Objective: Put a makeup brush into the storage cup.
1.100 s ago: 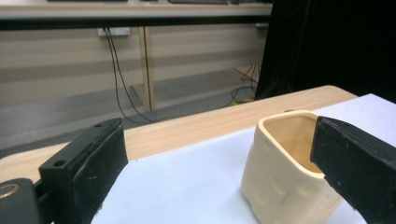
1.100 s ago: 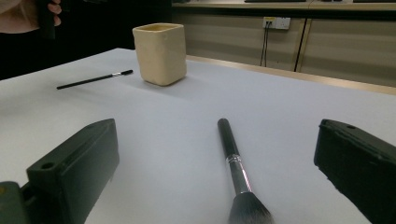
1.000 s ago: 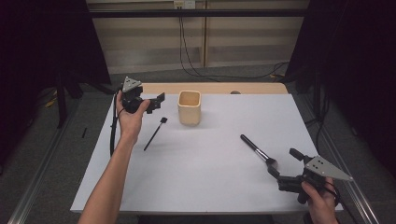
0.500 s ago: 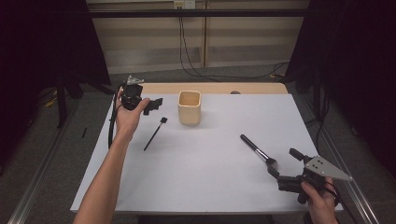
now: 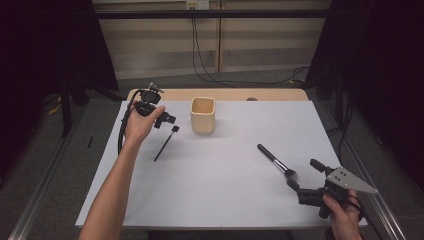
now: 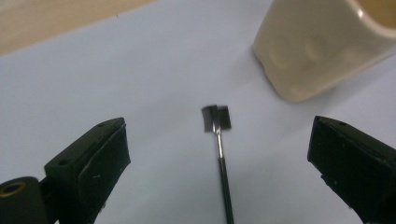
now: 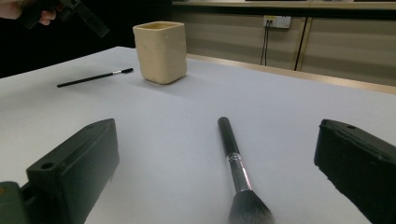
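A cream square cup stands at the back middle of the white table. A thin black brush with a small flat head lies to its left. My left gripper hangs open over that brush's head end, jaws wide apart. A thick black powder brush lies at the right. My right gripper sits open low at the table's front right, its jaws on either side of the bristle end.
A bare wooden strip of tabletop runs along the far edge. Cables hang down the wall behind. Dark curtains flank both sides, and floor rails run past the table.
My left gripper has tipped forward and down toward the thin brush's head. The right gripper has stayed in place by the powder brush.
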`<state>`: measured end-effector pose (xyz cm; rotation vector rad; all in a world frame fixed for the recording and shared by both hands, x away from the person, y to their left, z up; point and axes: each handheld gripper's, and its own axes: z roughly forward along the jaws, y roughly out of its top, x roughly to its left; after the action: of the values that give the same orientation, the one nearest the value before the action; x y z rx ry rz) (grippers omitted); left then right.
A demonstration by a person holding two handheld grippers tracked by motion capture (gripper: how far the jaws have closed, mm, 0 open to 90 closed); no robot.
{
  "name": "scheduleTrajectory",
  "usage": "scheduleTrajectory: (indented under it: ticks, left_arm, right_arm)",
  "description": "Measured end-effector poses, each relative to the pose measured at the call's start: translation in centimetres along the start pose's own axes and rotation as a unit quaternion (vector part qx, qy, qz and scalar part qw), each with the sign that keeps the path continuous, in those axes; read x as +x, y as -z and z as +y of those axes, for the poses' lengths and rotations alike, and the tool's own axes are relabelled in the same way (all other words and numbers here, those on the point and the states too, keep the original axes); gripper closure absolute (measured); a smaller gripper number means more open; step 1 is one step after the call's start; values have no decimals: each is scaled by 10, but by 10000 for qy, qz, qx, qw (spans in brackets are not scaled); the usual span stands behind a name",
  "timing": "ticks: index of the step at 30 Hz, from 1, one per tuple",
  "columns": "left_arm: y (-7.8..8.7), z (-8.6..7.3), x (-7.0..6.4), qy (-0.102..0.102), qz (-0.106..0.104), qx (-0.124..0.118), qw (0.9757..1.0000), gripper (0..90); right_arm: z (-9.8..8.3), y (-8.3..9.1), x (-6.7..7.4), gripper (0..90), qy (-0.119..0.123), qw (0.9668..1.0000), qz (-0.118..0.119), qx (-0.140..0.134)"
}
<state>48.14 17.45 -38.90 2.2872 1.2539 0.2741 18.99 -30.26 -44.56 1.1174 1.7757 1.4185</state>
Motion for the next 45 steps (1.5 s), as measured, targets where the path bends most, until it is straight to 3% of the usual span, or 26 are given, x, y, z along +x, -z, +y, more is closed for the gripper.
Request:
scheduleTrajectory:
  ticks: [2, 5, 8, 13, 17, 24, 28, 30, 31, 35, 36, 37, 39, 41, 45]
  left_arm:
    - [-4, 0, -1, 24, -38, 223, 9997, 53]
    - [-12, -2, -2, 144, -264, 571, 9979, 60]
    - [-21, -2, -6, 39, -159, 820, 9965, 59]
    - [-33, -4, -8, -20, -195, 1214, 9924, 58]
    - [-40, -6, -10, 31, -95, 1480, 9889, 57]
    - [-47, -6, -12, -64, -74, 1626, 9866, 62]
    - [-51, -7, -13, -66, -19, 1782, 9840, 71]
    - [-54, -8, -14, 64, 143, 1901, 9816, 73]
    - [-55, -8, -14, 9, 235, 1928, 9810, 105]
    - [-61, -9, -14, 14, 162, 2037, 9789, 112]
    - [-62, -9, -14, 8, 145, 2043, 9788, 193]
    - [-61, -8, -15, 32, 177, 2034, 9789, 193]
    - [-62, -7, -15, 47, 185, 2016, 9793, 276]
    - [-64, -7, -15, 84, 135, 2088, 9778, 328]
    - [-65, -6, -15, 92, 155, 2051, 9786, 405]
  right_arm:
    - [0, 0, 0, 0, -3, 10000, 8, 0]
    - [0, -1, 0, 0, 9, 10000, 13, -5]
    - [0, -1, 0, 0, 3, 10000, 12, 0]
    - [0, 0, 0, 0, -22, 10000, 10, -2]
    - [0, 0, 0, 0, -29, 10000, 6, -3]
    - [-1, 1, 0, 0, 13, 10000, -42, -2]
    - [-1, 2, 0, 0, 52, 10000, -33, 20]
    - [-1, 2, 0, 0, 42, 10000, -37, 24]
    - [-1, 1, 0, 0, 12, 10000, -63, 33]
    - [-1, 1, 1, 0, 35, 10000, -56, 34]
    - [-1, 2, 1, 0, 54, 10000, -55, 40]
    - [-1, 2, 1, 0, 54, 10000, -55, 40]
    - [-1, 2, 0, 0, 52, 10000, -59, 44]
    - [-1, 2, 0, 0, 43, 10000, -60, 43]
    - [-1, 2, 0, 0, 55, 10000, -59, 49]
